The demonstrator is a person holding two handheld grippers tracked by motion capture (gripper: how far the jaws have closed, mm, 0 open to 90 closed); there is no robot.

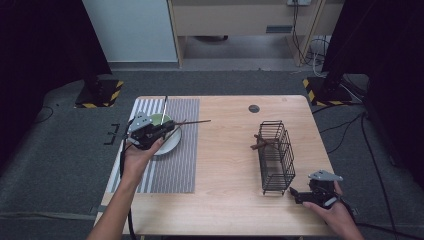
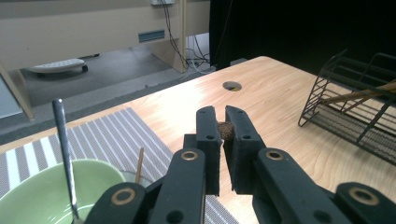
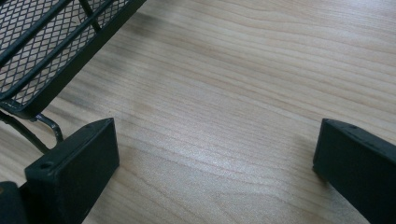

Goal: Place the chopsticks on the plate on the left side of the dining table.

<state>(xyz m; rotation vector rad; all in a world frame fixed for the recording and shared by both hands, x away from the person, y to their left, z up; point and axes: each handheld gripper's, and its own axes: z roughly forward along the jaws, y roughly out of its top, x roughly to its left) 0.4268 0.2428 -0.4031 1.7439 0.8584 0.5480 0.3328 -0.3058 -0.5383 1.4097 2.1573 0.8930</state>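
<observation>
Chopstick [image 1: 192, 121] clenched in left claw [image 1: 170, 129] overhangs bare table [image 1: 225, 150]; right claw [image 3: 215, 154] released.

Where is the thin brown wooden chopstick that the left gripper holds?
In the high view, the thin brown wooden chopstick sits left of centre, clamped in the left gripper and pointing right over the striped placemat, just above the white plate.

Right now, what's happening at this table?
A person works with a hand-held gripper in each hand. The left hand-held gripper is shut on a brown chopstick, holding it above the plate with the green bowl and spoon on the striped placemat. The right hand-held gripper is open over bare table beside the black wire basket, which has brown sticks in it.
</observation>
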